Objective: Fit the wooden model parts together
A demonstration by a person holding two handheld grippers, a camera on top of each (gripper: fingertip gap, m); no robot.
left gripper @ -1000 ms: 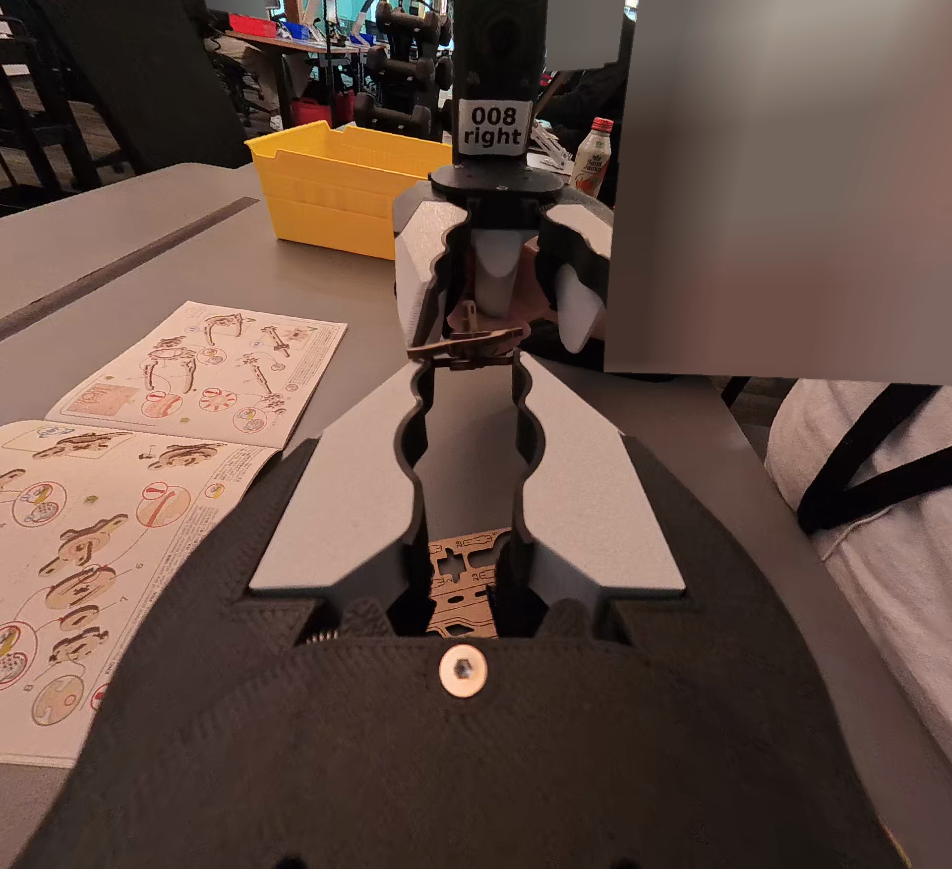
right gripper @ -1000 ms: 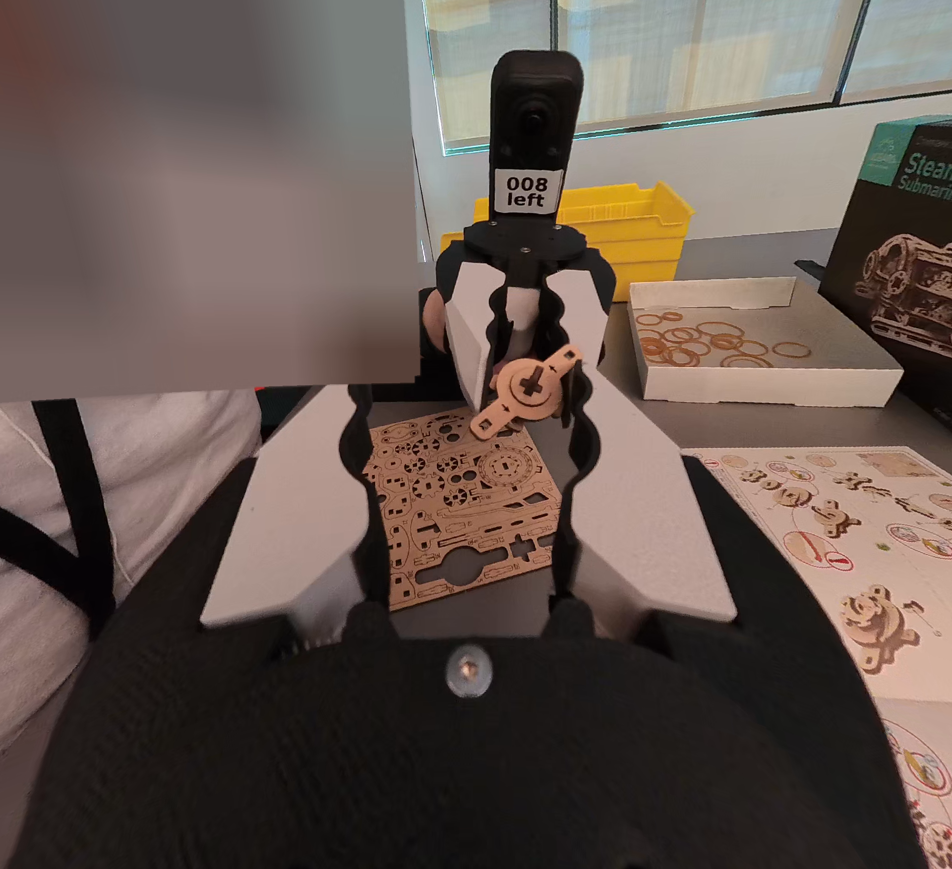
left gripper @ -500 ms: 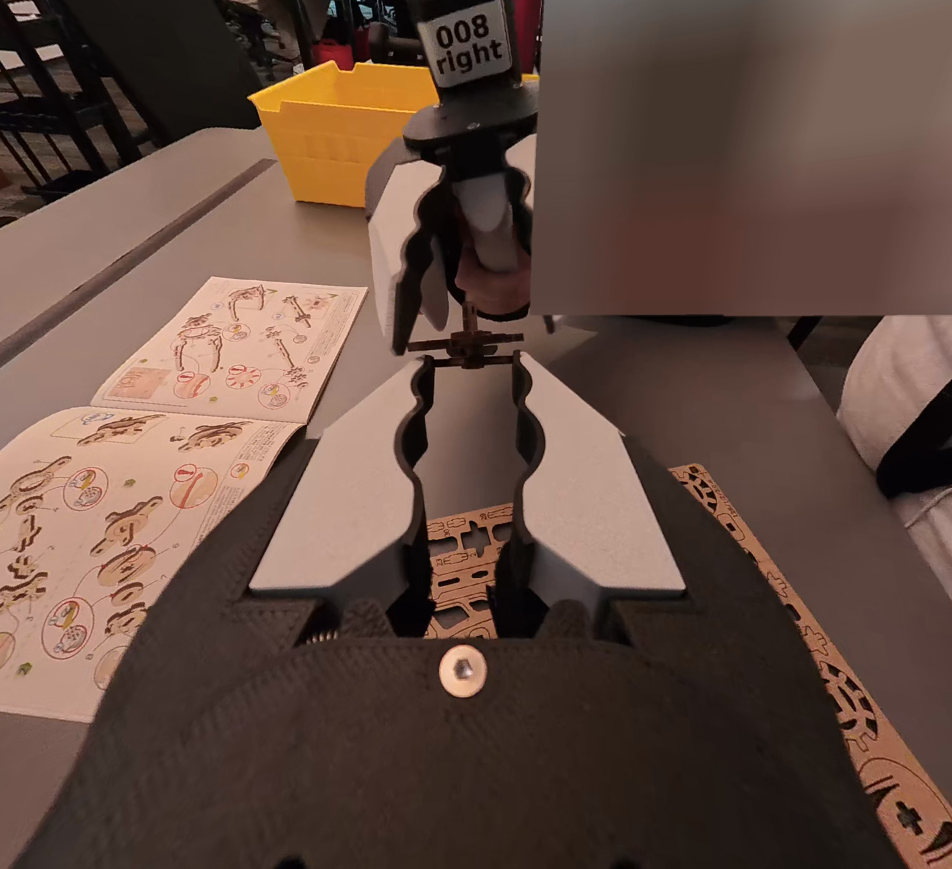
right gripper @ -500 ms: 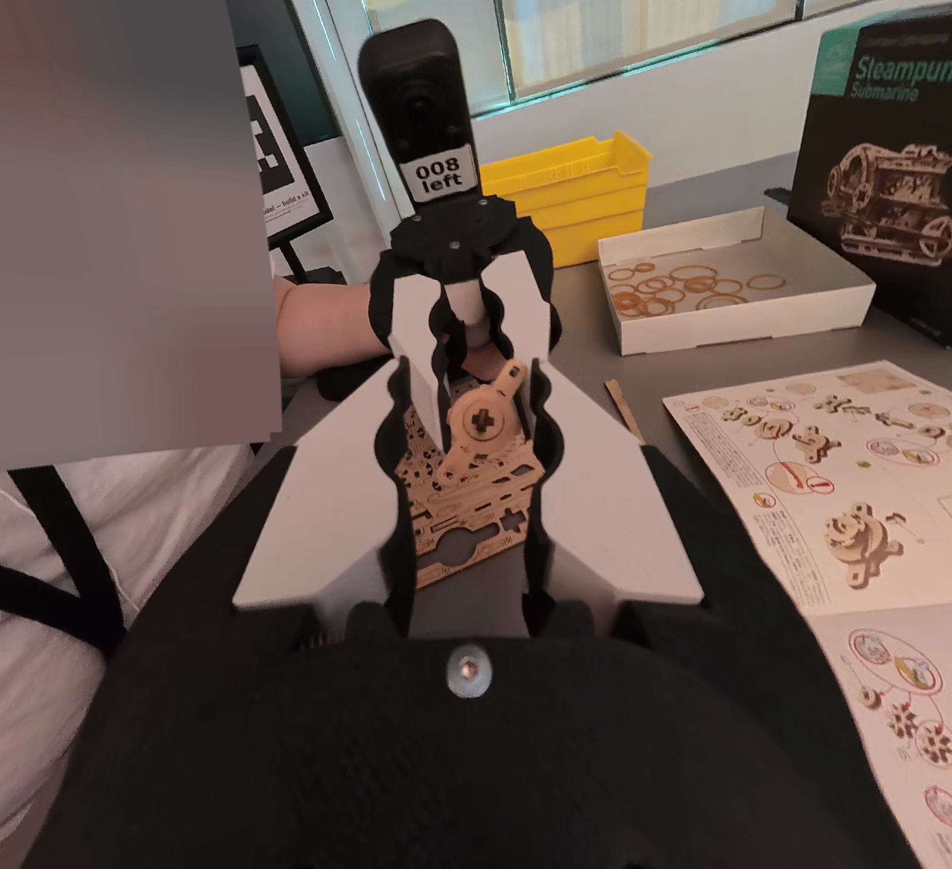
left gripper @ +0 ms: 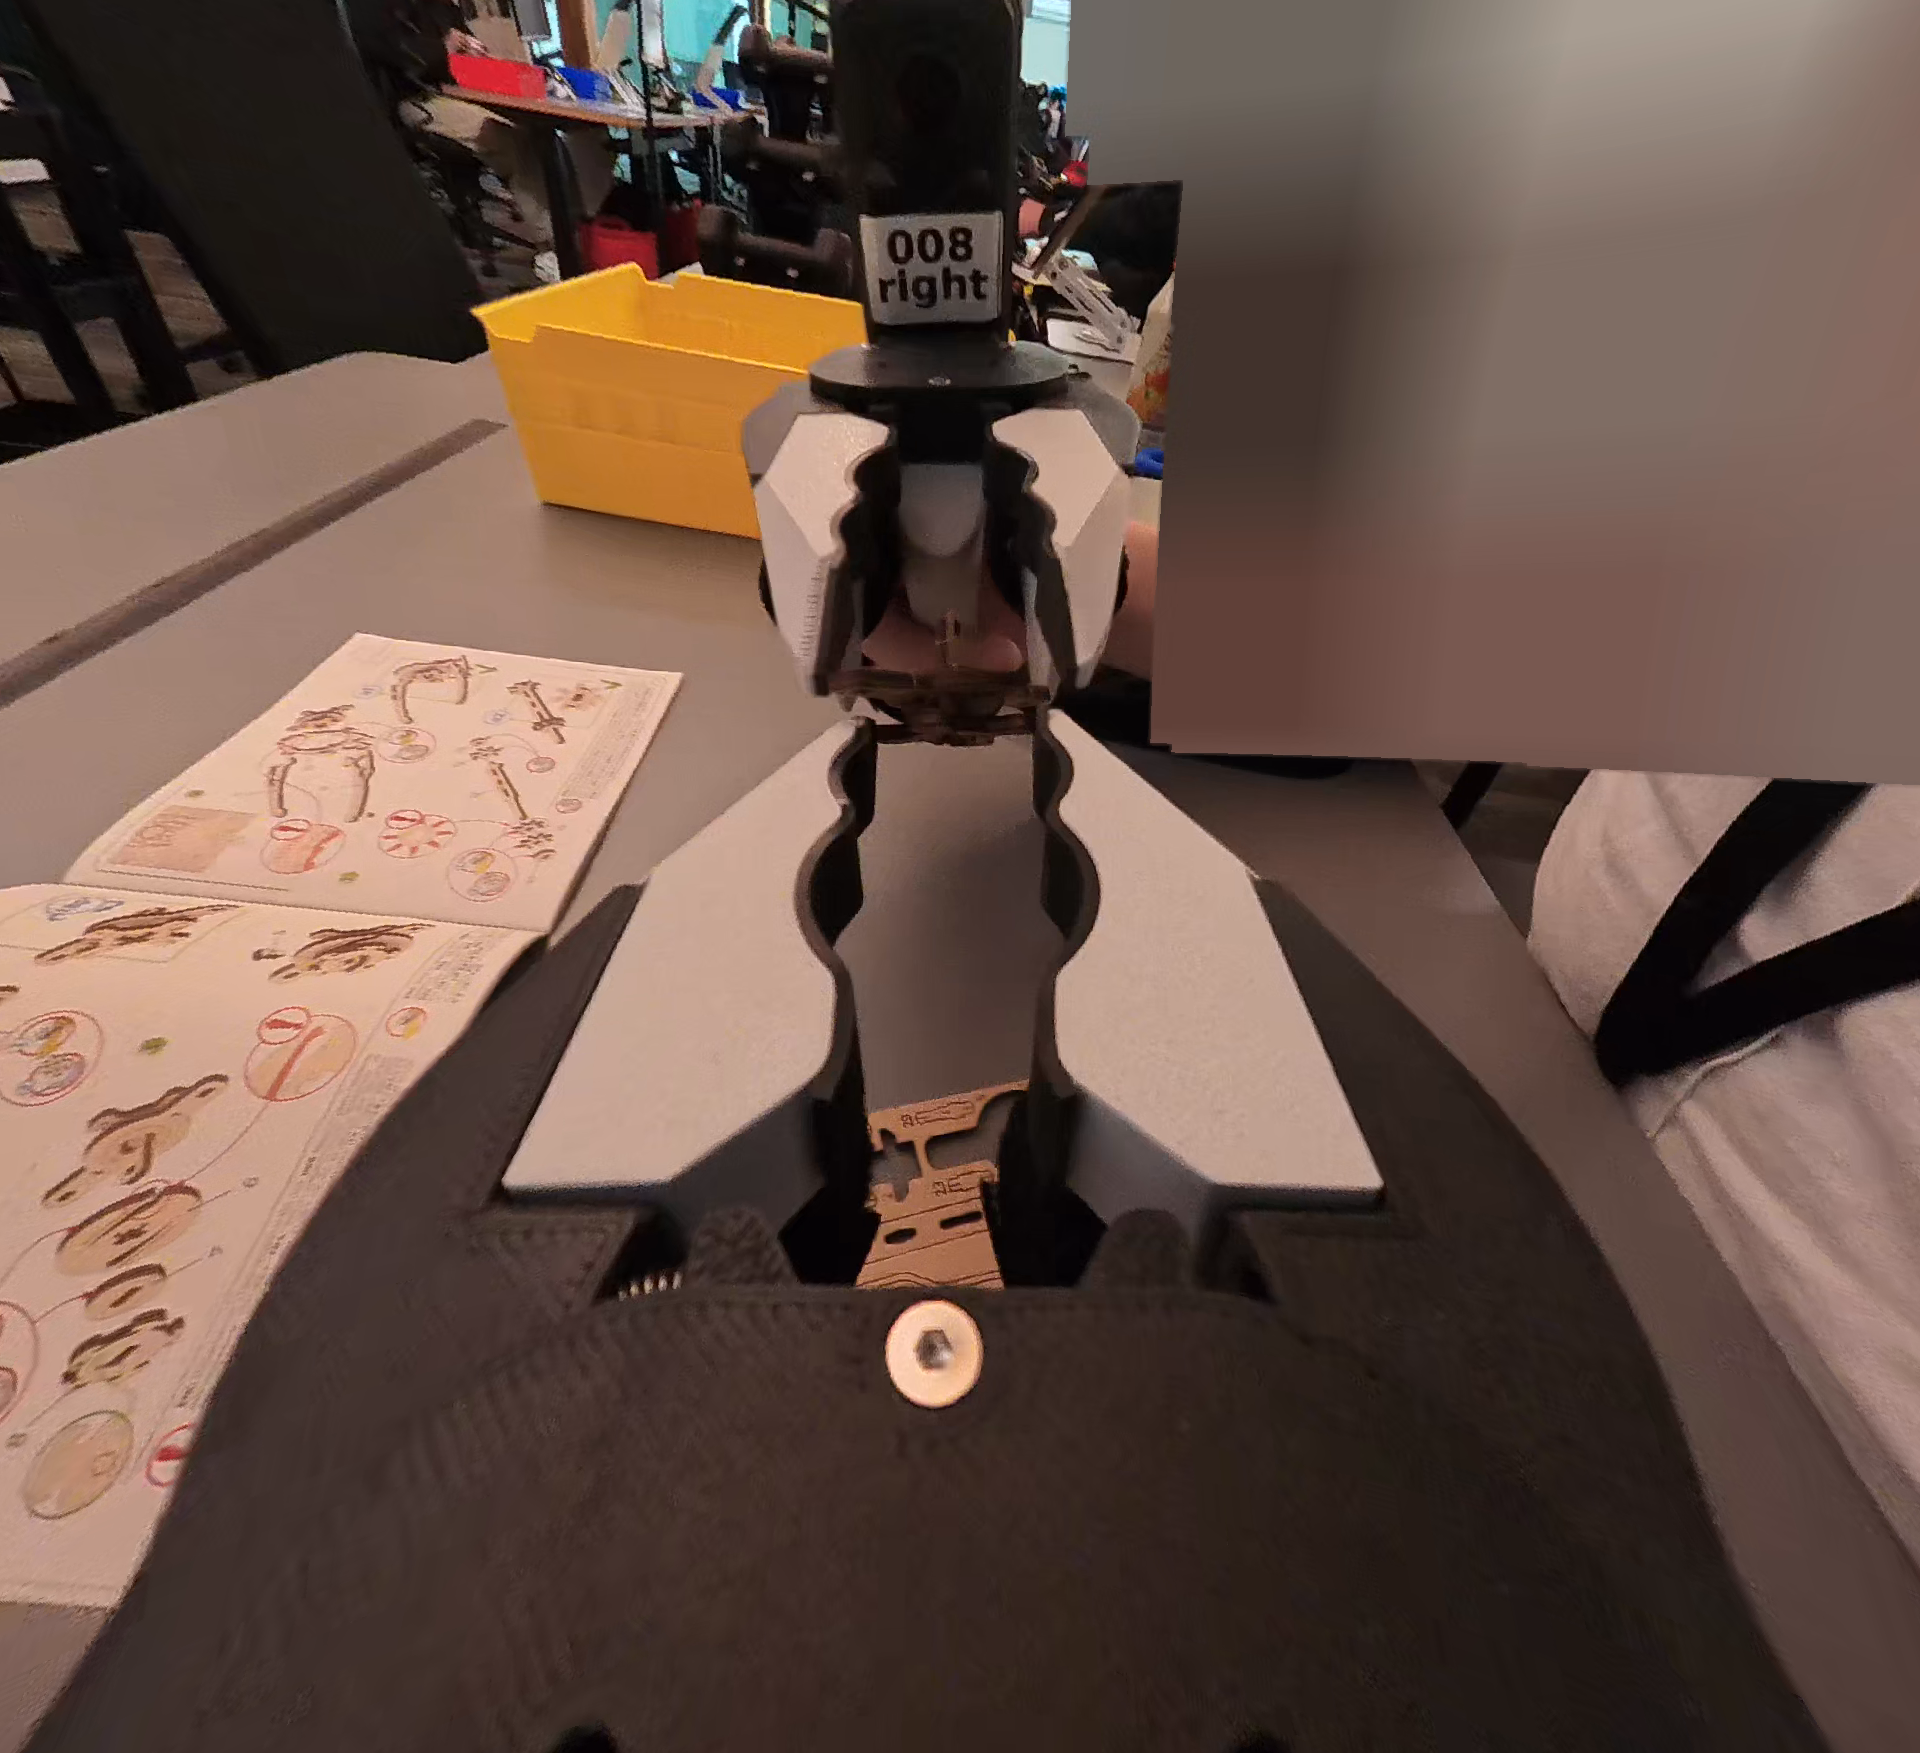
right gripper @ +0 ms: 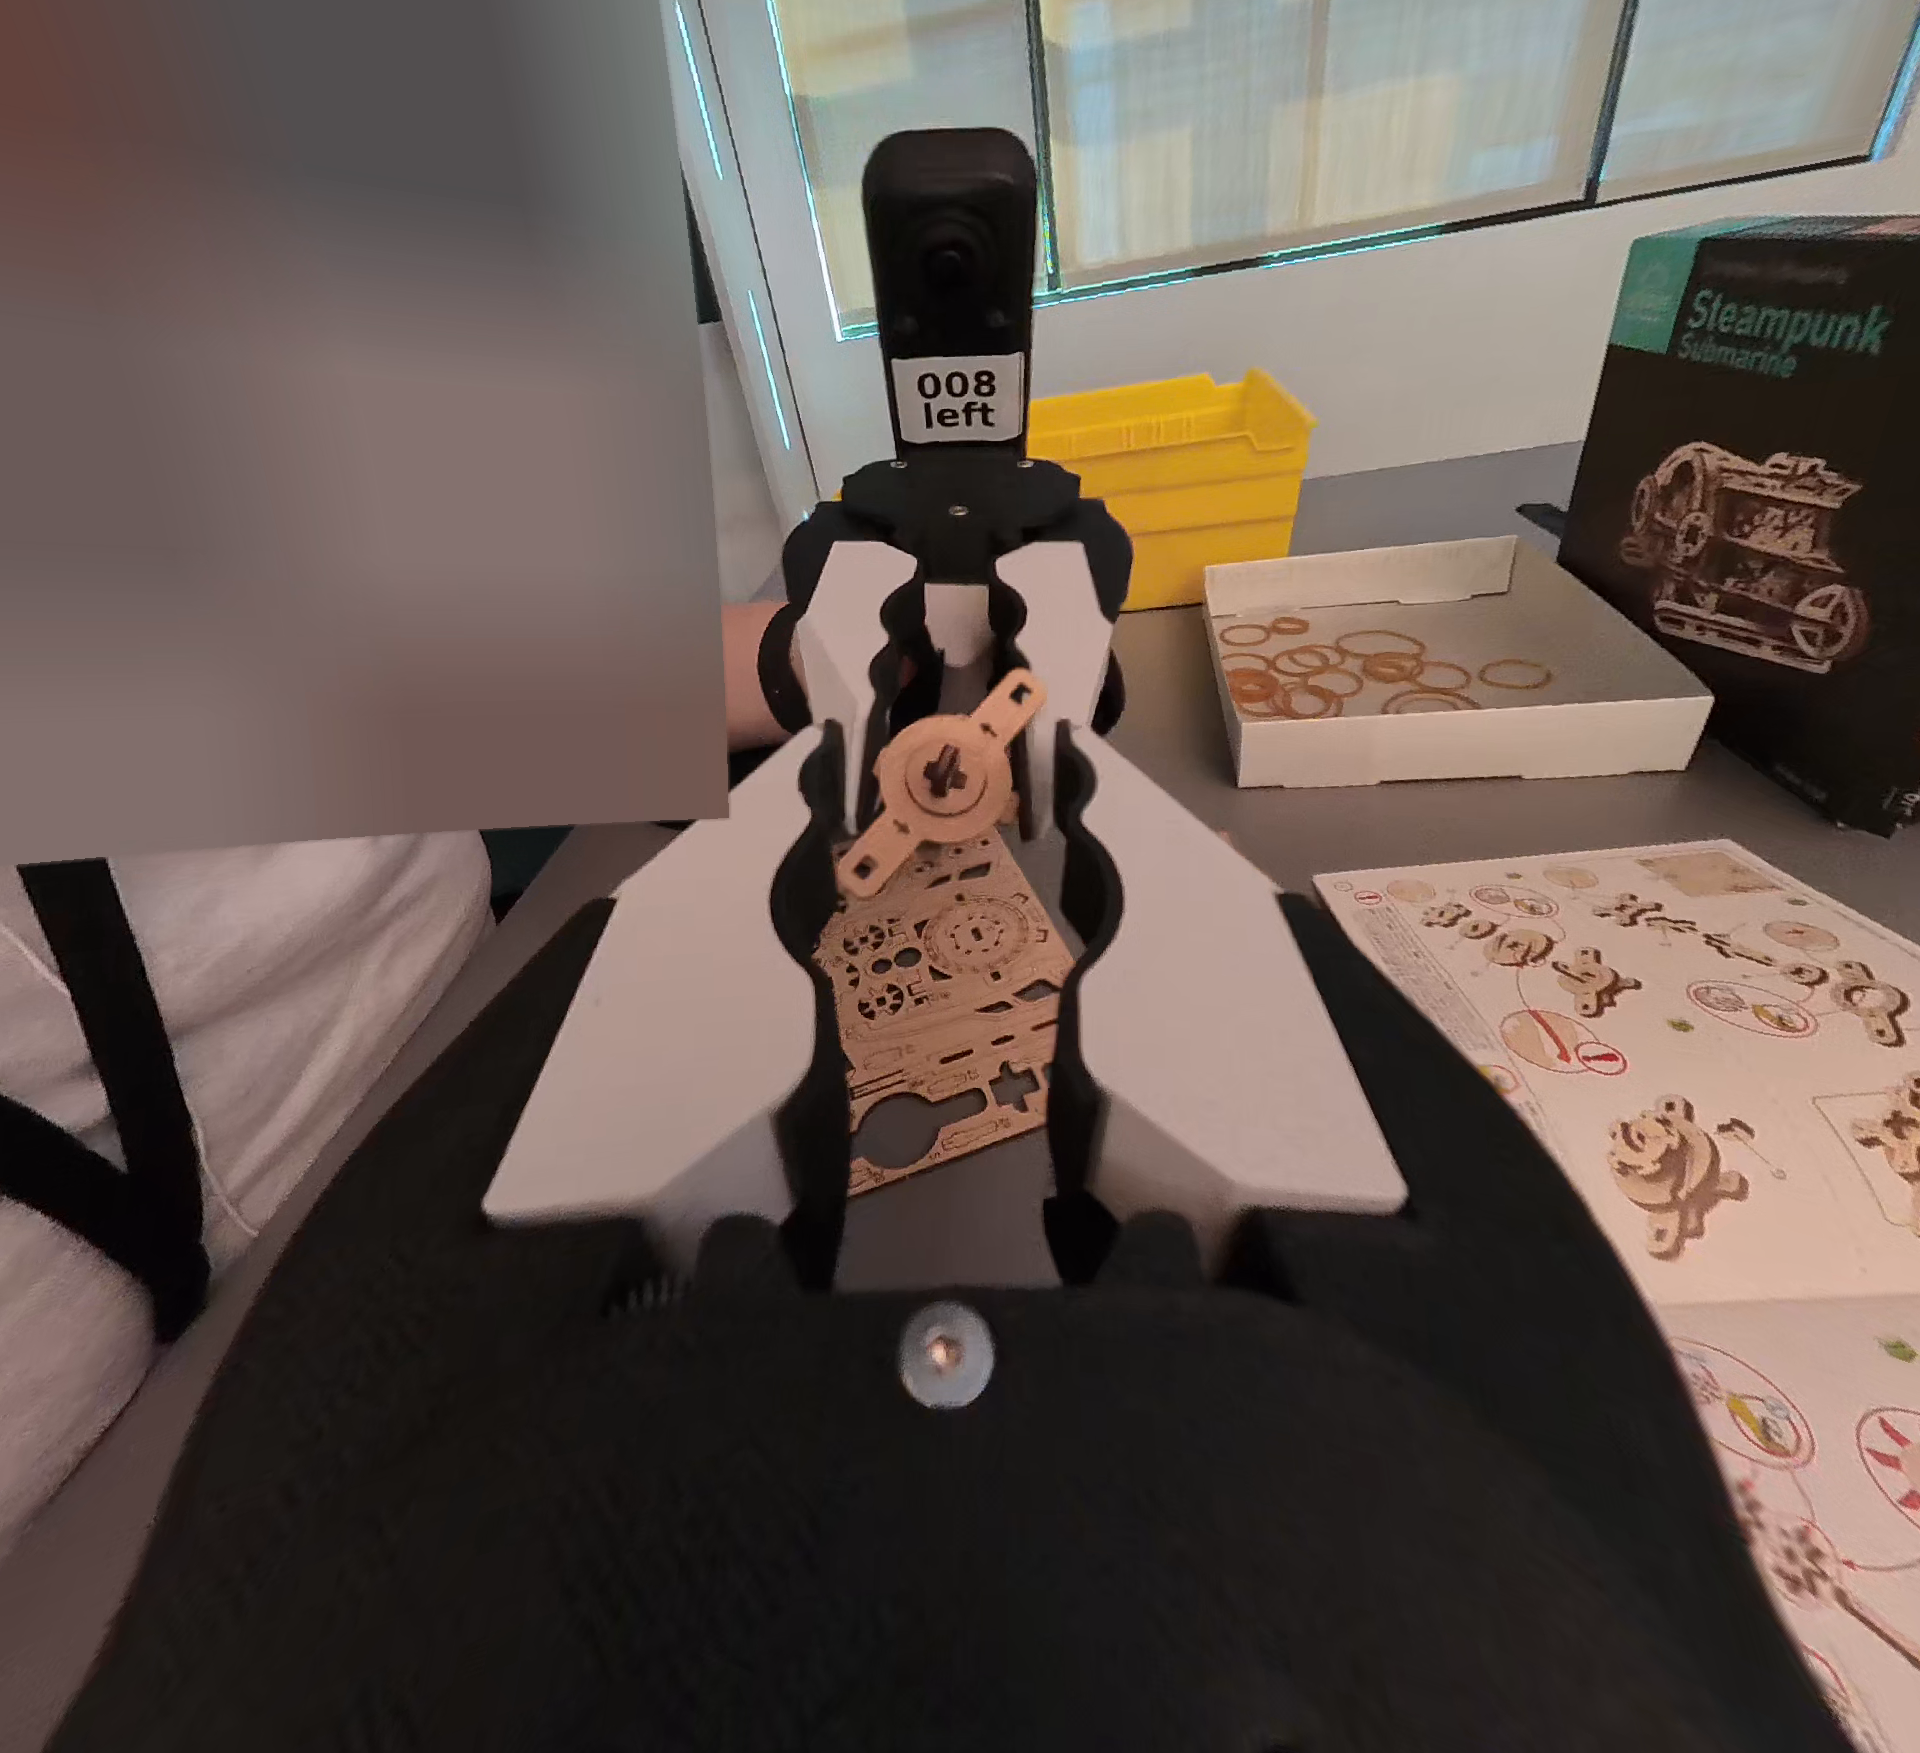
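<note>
Both grippers meet tip to tip above the table (left gripper: pixel 312 498). The left gripper (left gripper: pixel 948 735) pinches the wooden disc piece (right gripper: pixel 940 784) edgewise, presenting its cross slot; the right gripper (right gripper: pixel 940 747) closes around it, though whether it grips I cannot tell.

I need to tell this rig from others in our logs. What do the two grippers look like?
The left gripper and right gripper match: textured black bodies, pale grey wedge fingers with wavy black inner pads, a silver screw, a black camera on top bearing a white label.

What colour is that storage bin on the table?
Yellow; the bin shows best in the left wrist view.
</note>
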